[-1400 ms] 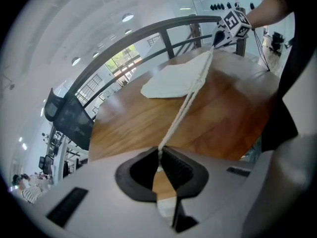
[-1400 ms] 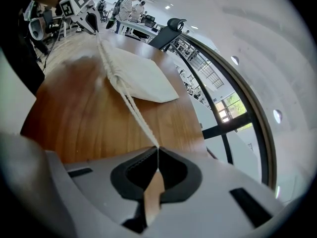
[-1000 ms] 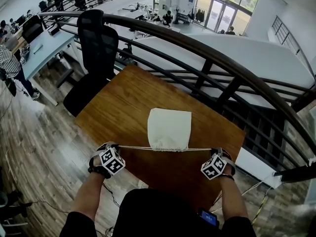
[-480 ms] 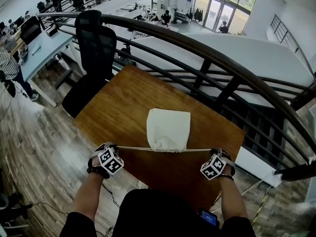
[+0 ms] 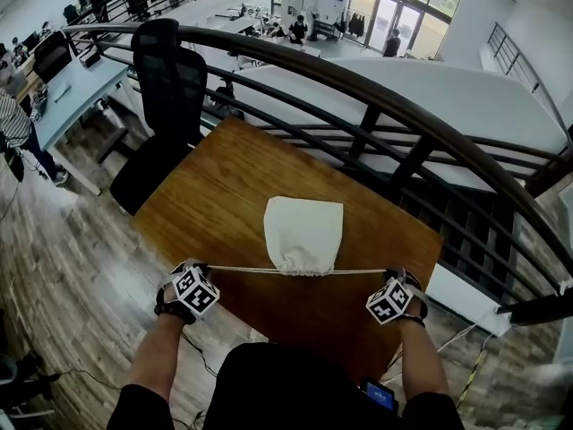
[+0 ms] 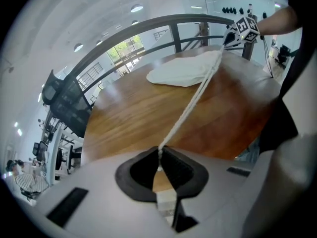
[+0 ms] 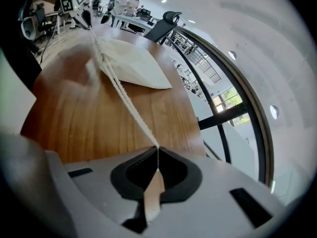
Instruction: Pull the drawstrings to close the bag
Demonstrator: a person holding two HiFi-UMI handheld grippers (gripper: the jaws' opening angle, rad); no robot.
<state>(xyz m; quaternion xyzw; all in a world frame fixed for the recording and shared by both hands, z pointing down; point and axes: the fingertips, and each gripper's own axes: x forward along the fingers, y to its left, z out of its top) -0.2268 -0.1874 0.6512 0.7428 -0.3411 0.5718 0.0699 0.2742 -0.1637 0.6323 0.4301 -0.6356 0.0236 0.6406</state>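
Tension is the story. Against a second ago, the near end of the bag [image 5: 303, 231] looks narrower and more rounded, and its mouth is puckered where the cords leave it, though our hands have barely shifted. We judge the closing nearly done; a little more outward pull may finish it. The bag lies flat on the table [image 5: 224, 186], about midway between our hands, with its mouth toward us. Our left gripper [image 5: 202, 267] is pinched tight on the left drawstring [image 5: 242, 268], and our right gripper [image 5: 389, 274] likewise on the right drawstring [image 5: 363, 271]. Both cords run taut and nearly straight. Count: one bag, two drawstrings, two grippers, one table, and one black chair [image 5: 175, 79] standing off the table's left edge.
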